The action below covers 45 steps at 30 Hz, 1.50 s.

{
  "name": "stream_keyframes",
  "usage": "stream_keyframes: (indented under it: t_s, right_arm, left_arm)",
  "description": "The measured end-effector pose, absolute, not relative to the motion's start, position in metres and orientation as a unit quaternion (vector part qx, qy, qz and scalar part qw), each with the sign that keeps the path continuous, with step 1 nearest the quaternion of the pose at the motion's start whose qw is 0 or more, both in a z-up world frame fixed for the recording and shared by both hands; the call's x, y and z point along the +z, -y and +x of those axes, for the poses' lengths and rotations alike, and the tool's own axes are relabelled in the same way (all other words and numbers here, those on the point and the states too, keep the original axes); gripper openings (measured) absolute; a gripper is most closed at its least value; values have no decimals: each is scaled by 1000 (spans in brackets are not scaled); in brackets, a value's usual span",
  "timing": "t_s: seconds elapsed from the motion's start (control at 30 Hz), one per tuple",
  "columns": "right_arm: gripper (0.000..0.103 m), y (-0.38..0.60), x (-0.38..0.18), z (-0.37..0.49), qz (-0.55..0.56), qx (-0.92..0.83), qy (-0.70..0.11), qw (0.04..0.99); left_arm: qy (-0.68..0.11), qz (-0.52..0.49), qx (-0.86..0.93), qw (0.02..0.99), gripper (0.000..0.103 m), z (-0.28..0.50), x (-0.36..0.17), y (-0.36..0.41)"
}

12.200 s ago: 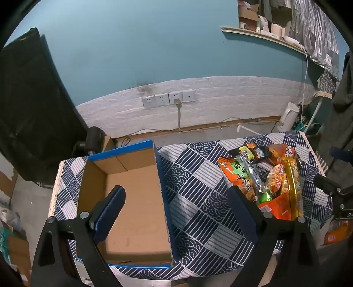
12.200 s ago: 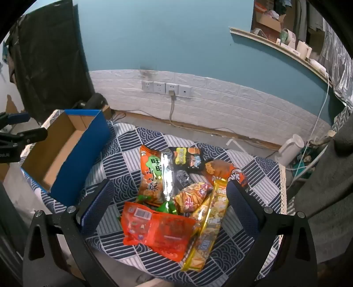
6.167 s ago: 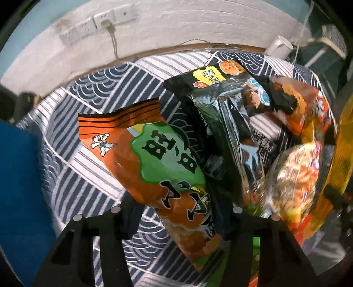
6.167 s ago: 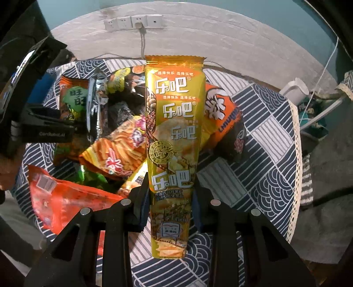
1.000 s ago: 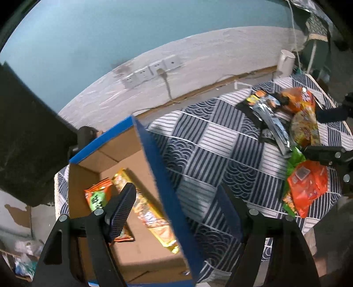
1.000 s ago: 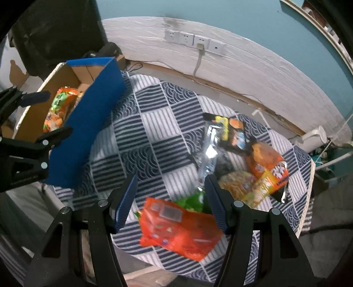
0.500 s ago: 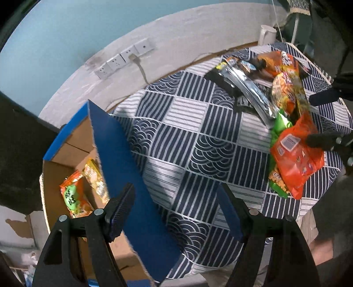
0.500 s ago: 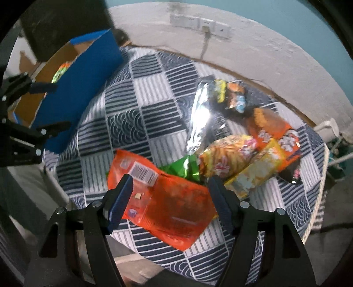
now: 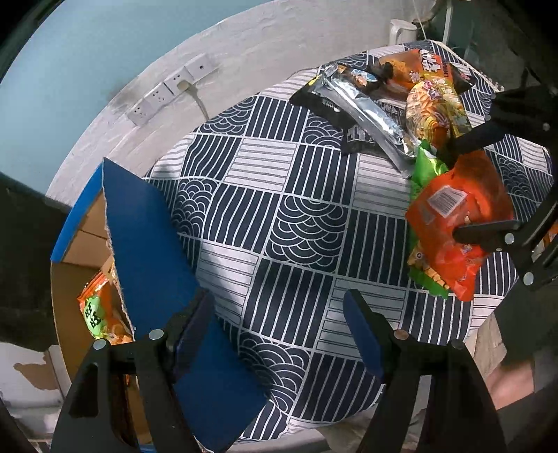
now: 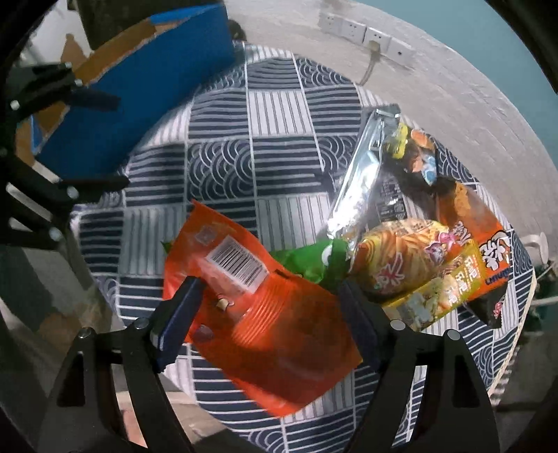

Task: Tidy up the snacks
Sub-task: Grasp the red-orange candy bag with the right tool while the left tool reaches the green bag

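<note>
A blue cardboard box (image 9: 146, 244) stands at the table's left end with an orange-green snack bag (image 9: 99, 310) inside. A pile of snacks lies at the right end: an orange-red bag (image 10: 258, 306), a green bag (image 10: 314, 261), a silver packet (image 10: 359, 181) and a yellow noodle bag (image 10: 401, 258). My right gripper (image 10: 268, 310) is open, its fingers on either side of the orange-red bag, just above it; it also shows in the left wrist view (image 9: 467, 188). My left gripper (image 9: 279, 313) is open and empty over the tablecloth next to the box.
A navy and white patterned cloth (image 9: 286, 216) covers the table. Wall sockets (image 9: 167, 94) with a plugged cable sit behind it on the white brick wall. A white kettle (image 9: 401, 29) stands beyond the far right corner.
My right gripper has come down over the snack pile and now straddles the orange-red bag. My left gripper has moved right, away from the box, toward the cloth's middle.
</note>
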State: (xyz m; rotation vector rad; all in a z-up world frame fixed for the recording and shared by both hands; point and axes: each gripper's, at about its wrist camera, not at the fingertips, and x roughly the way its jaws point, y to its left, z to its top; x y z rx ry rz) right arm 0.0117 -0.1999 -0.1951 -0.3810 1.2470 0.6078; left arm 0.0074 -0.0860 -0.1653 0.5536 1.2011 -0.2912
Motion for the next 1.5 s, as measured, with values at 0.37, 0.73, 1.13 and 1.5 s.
stream_keyframes:
  t_s: [0.37, 0.73, 1.13, 1.5]
  right_arm:
    - [82, 255, -209, 15, -91, 204, -624, 749]
    - [82, 315, -221, 9, -47, 110, -652, 749]
    - [82, 302, -206, -18, -122, 181, -621, 753]
    - [82, 292, -200, -39, -145, 213, -598, 759]
  left_arm:
    - [-559, 256, -141, 776, 77, 9, -166, 96]
    - [-554, 270, -161, 771, 77, 2, -164, 120]
    - [-560, 247, -202, 765, 77, 1, -164, 145]
    - [-563, 258, -229, 751, 79, -5, -173, 171]
